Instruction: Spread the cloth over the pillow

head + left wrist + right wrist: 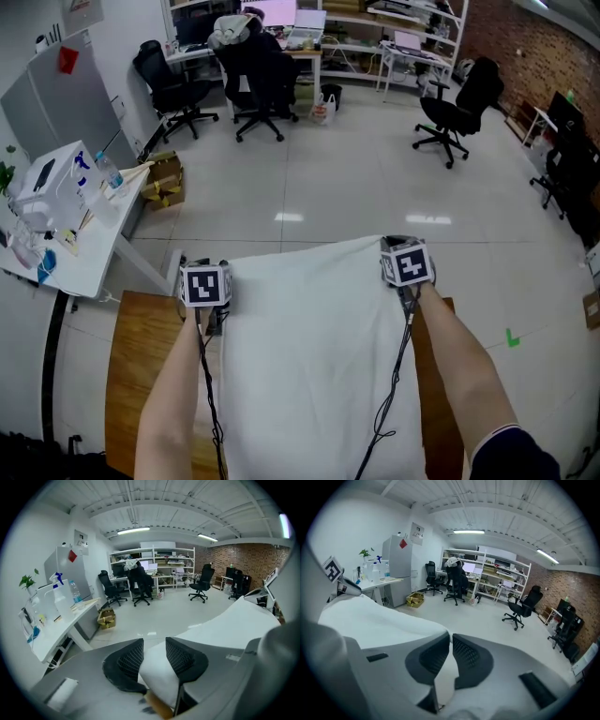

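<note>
Cloth held by two corners over the table

Left gripper [154, 644]: fingers [131, 658] clamped on a bunched fold of the white cloth [309, 356], which fills the gap between the mesh pads. Right gripper [451, 639]: fingers [465, 656] nearly together, pinching a thin edge of the same cloth. In the head view each gripper holds one far corner, left corner at left and right corner at right, with the far edge stretched between them. The sheet runs back toward the person and covers the middle of the wooden table [141, 356], whose bare top shows on both sides. The pillow cannot be made out under the cloth. Both forearms reach forward along the cloth's side edges.
</note>
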A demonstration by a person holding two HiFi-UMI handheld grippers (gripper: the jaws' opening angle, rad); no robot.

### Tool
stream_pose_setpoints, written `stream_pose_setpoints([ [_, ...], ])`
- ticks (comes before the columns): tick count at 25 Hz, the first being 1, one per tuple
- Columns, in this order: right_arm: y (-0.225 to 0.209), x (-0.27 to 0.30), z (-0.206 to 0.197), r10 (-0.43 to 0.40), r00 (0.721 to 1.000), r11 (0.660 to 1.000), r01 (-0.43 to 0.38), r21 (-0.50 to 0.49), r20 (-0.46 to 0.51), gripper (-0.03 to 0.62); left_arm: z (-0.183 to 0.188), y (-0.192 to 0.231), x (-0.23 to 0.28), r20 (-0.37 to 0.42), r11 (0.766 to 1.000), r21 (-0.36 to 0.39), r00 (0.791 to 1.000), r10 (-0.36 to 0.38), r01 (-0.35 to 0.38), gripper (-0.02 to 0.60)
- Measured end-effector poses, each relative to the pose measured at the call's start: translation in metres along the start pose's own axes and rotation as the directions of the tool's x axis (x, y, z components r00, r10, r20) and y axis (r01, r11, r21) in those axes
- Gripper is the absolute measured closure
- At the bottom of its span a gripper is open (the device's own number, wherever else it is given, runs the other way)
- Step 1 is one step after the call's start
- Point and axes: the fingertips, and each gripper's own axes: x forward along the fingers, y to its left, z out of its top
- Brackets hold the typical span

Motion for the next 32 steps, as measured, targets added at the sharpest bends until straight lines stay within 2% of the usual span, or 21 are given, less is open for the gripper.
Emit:
stream_pose_setpoints([
  [5,-0.004,0.018,-0.006,0.011,1.0,0.999,-0.012,-0.029,-0.029,0.551,-0.006,0.015,0.015,-0.027,1.0,-0.014,0.999,0.022,-0.023,0.422],
  [8,-0.004,0.023,-0.01,0.03,0.999,1.0,-0.03,-0.005,-0.039,0.543,-0.005,0.028,0.018,-0.028,0.999,-0.016,0.998,0.048,-0.048,0.423],
  [13,-0.023,0.018,-0.018,-0.041,0.998,0.998,0.043,0.042,-0.047,0.531,-0.01,0.038,0.013,-0.046,0.998,-0.035,0.997,0.059,-0.061,0.423],
  [20,-0.034,-0.015,0.004,-0.051,0.999,0.995,0.049,0.084,0.018,0.533,0.001,0.046,-0.015,0.0,0.996,-0.059,0.998,0.059,-0.059,0.423],
  [27,-0.008,-0.06,0.029,-0.008,0.997,0.994,-0.001,0.11,0.081,0.539,0.019,0.023,-0.061,0.063,0.999,-0.041,0.998,0.03,-0.027,0.427],
  [32,0.015,-0.112,0.047,0.025,0.986,0.994,-0.041,0.101,0.163,0.571,0.034,0.002,-0.123,0.157,0.999,-0.029,0.987,0.028,-0.023,0.53],
])
